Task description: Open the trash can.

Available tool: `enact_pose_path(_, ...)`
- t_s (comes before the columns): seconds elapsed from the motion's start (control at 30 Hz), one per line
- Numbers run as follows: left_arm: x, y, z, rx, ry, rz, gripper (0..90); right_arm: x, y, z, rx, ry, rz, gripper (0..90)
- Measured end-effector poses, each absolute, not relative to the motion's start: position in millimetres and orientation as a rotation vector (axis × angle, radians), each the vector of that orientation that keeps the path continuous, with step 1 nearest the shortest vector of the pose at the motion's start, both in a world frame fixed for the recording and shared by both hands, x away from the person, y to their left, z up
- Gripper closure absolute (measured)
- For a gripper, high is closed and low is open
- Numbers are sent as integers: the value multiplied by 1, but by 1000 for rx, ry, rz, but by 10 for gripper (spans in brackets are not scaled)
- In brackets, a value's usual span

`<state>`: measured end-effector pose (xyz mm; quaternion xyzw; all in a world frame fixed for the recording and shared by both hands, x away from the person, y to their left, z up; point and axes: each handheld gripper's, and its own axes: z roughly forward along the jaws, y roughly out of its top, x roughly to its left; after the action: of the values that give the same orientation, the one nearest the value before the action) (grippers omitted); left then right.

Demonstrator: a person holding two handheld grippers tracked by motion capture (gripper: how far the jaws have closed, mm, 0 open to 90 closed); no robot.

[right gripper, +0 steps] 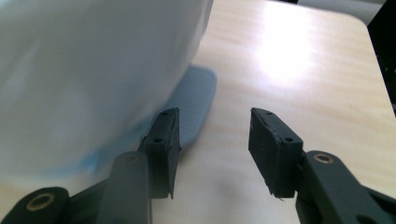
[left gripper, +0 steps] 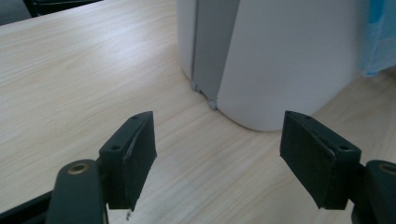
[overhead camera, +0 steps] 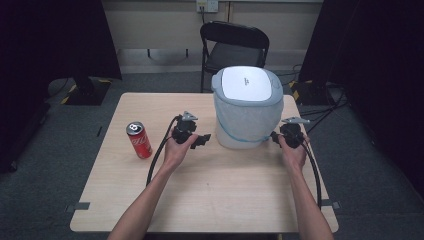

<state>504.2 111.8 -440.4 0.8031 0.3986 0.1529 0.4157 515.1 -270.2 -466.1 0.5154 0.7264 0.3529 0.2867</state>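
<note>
two tongs flank a white pedal bin (overhead camera: 247, 107) that stands on the far right half of the table (overhead camera: 200, 185). left tongs (overhead camera: 201, 140) sit just left of the bin's base, level with the tabletop, jaws spread wide with nothing between them; in the left gripper view (left gripper: 219, 158) the bin's lower wall (left gripper: 280, 60) and its grey rear strip lie just ahead, not touched. right tongs (overhead camera: 274, 137) are at the bin's lower right side, jaws partly apart and gripping nothing; in the right gripper view (right gripper: 212, 149) one jaw is close against the bag-lined wall (right gripper: 93, 70), with the grey foot pedal (right gripper: 194, 102) just beyond it. a red soda can (overhead camera: 139, 140) stands upright well to the left. a black folding chair (overhead camera: 235, 42) stands behind the table.
</note>
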Motion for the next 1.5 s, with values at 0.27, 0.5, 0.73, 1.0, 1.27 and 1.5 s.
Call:
enact_pose_path(0.27, 503, 121, -440, 1998, 1034, 395, 267, 517, -259, -471, 1263, 1989, 1097, 625)
enact_pose_path(0.5, 499, 134, -441, 1984, 1050, 399, 271, 491, -237, -470, 1134, 2112, 1145, 586)
enact_pose_path(0.73, 486, 147, -448, 2015, 1020, 409, 278, 453, -206, -470, 1027, 2255, 1129, 561)
enact_pose_path(1.0, 485, 145, -448, 2005, 1023, 382, 278, 472, -241, -474, 1201, 2096, 1039, 557)
enact_pose_path(1.27, 488, 142, -455, 2014, 1048, 367, 278, 479, -241, -489, 1230, 2112, 1038, 600)
enact_pose_path(1.5, 491, 147, -463, 2022, 1109, 358, 277, 455, -219, -492, 1109, 2278, 1078, 581)
